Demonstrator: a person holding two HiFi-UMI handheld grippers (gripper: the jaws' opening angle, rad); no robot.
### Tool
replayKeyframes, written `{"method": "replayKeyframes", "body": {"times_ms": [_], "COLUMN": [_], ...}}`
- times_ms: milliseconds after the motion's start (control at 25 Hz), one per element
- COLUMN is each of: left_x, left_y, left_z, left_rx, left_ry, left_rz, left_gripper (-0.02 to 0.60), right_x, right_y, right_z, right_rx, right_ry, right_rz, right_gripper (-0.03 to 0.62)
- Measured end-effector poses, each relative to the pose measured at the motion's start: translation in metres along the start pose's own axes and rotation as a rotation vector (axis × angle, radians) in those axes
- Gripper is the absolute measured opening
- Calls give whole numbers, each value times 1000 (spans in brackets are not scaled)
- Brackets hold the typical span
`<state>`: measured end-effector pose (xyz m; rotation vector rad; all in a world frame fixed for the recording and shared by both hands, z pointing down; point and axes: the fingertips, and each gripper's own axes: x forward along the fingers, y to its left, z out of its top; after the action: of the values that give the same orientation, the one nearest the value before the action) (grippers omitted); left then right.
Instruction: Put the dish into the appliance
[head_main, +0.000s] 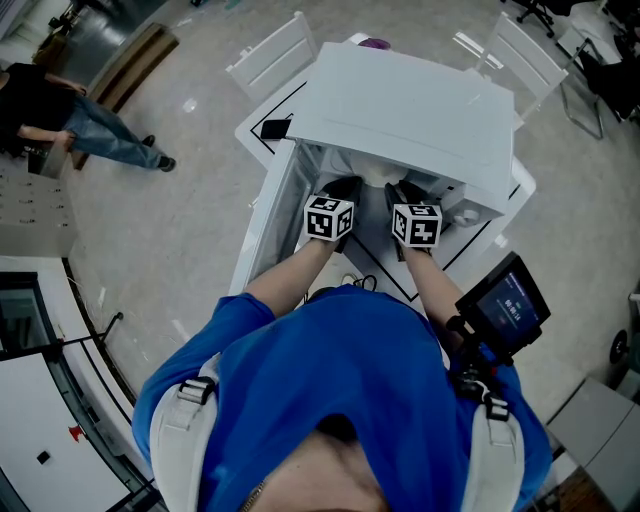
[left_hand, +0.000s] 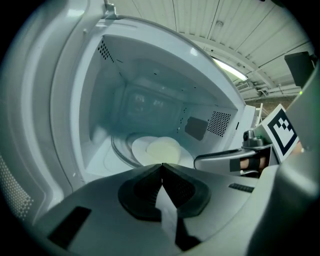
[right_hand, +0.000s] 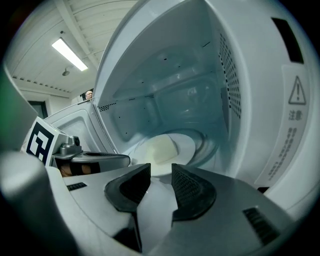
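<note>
The white microwave (head_main: 400, 110) stands open on the table, its door (head_main: 272, 215) swung out to the left. Inside, a white dish (left_hand: 160, 150) with a pale yellowish slab on it rests on the glass turntable (left_hand: 120, 150); the dish (right_hand: 162, 149) also shows in the right gripper view. My left gripper (left_hand: 161, 165) is at the cavity mouth, shut on nothing, just short of the dish. My right gripper (right_hand: 160, 169) is beside it, slightly open, with nothing between its pads. In the head view both the left gripper (head_main: 345, 188) and the right gripper (head_main: 403, 190) reach into the opening.
Two white chairs (head_main: 275, 55) (head_main: 520, 50) stand behind the table. A black flat object (head_main: 273, 129) lies on the table left of the microwave. A screen device (head_main: 510, 305) sits by my right forearm. A person (head_main: 70, 120) is far left.
</note>
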<state>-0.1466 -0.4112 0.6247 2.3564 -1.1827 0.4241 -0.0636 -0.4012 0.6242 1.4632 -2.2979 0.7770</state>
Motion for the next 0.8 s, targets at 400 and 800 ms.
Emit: {"method": "replayKeyframes", "body": {"times_ms": [400, 800], "left_x": [5, 5], "left_y": [3, 5], "left_z": [8, 15], "left_rx": [7, 13], "left_ry": [6, 11], "left_rz": [5, 10], "left_gripper": [7, 6], "right_x": [2, 4], "right_y": [2, 5], "right_z": [6, 13], "right_rx": [-12, -32], "right_ry": [1, 11], "right_rz": [-2, -6], "right_gripper": [130, 130]}}
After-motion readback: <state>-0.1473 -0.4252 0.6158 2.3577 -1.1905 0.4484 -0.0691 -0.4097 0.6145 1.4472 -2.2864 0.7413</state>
